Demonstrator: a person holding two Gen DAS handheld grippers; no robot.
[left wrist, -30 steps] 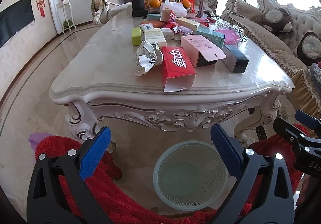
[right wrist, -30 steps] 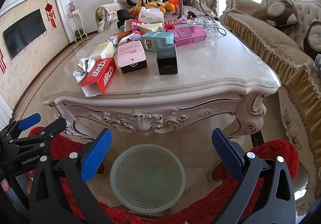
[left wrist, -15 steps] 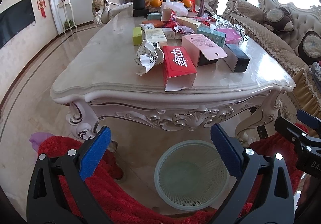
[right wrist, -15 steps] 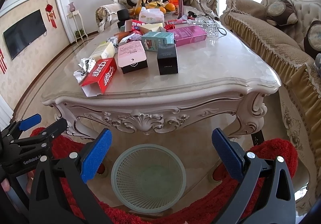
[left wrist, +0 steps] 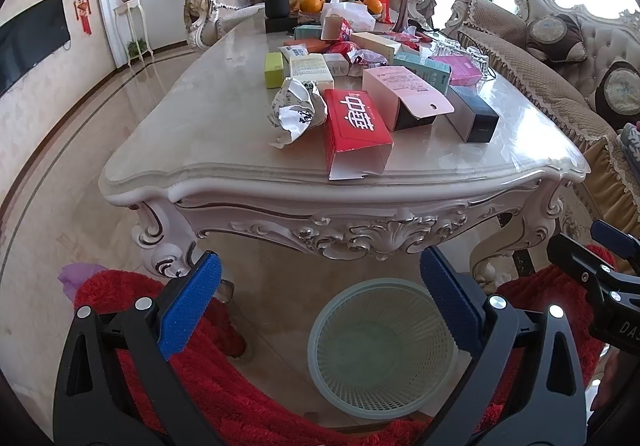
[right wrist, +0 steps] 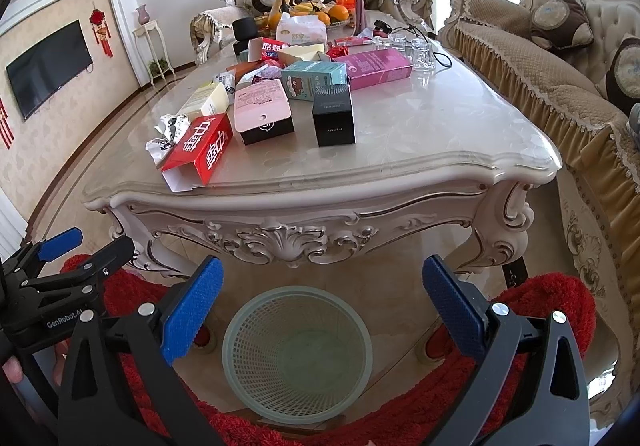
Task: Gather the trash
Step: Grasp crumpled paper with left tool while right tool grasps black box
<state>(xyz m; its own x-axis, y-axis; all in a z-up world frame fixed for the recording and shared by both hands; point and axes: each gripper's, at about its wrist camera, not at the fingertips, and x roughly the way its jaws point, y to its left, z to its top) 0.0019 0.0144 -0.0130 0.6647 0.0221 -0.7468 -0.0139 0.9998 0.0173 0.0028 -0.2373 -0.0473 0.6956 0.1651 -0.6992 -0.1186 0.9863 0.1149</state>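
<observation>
A pale green mesh wastebasket stands empty on the floor in front of the table; it also shows in the right wrist view. On the marble table lie a crumpled paper wad, an open red box, a pink box and a black box. The red box, pink box and black box also show in the right wrist view. My left gripper is open and empty above the basket. My right gripper is open and empty, beside it.
Further back the table holds several more boxes, wrappers, glasses, fruit and a rose vase. A fringed sofa runs along the right. A red shaggy cloth lies below the grippers. A TV hangs left.
Both grippers have edged slightly forward toward the table; the view has shifted a little. Both stay open and empty. Nothing on the table has moved.
</observation>
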